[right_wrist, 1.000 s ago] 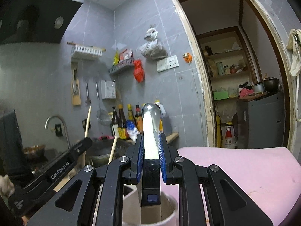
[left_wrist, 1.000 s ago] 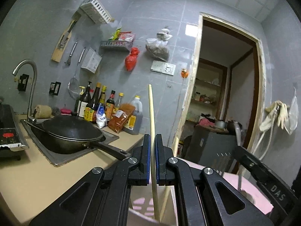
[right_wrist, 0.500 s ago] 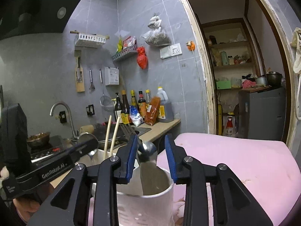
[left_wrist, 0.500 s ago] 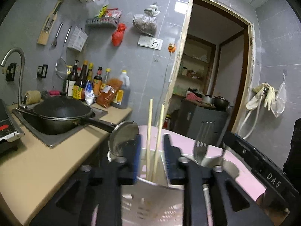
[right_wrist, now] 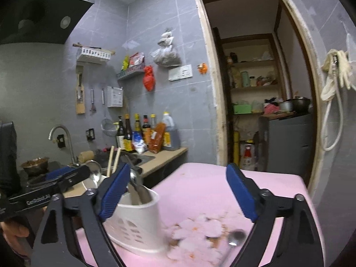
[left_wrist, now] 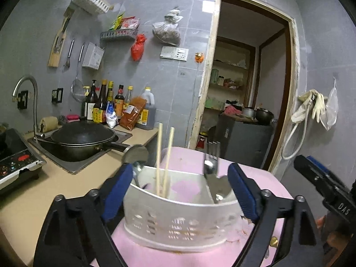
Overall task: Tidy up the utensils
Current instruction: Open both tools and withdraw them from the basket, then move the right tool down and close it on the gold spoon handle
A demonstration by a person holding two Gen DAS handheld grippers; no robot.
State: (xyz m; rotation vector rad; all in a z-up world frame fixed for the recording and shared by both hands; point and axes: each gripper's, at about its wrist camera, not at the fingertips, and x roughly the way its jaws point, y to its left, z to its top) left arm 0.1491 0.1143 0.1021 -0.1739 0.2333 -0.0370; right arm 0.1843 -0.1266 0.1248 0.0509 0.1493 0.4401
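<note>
1. Utensils stand in a white perforated holder (left_wrist: 178,220) that sits on a pink-covered worktop (left_wrist: 262,178).
2. Two wooden chopsticks (left_wrist: 164,160) stand side by side in the holder's left part, leaning slightly.
3. A steel fork (left_wrist: 210,164) stands tines-up in the right part, and a round-bowled ladle (left_wrist: 136,155) rises at the left end.
4. In the left wrist view the left tool (left_wrist: 178,187) is released, its blue pads spread wide on either side of the holder and touching nothing.
5. In the right wrist view the right tool (right_wrist: 178,193) is likewise spread wide and empty; the holder (right_wrist: 133,220) lies near its left pad, with steel handles (right_wrist: 138,189) sticking out of the top.
6. A spoon (right_wrist: 233,241) lies flat on the pink worktop (right_wrist: 200,184), well apart from the holder, blurred, near the right pad.
7. Behind, a black wok (left_wrist: 82,133) sits in the sink, with sauce bottles (left_wrist: 111,104) lined against the grey tiled wall.
</note>
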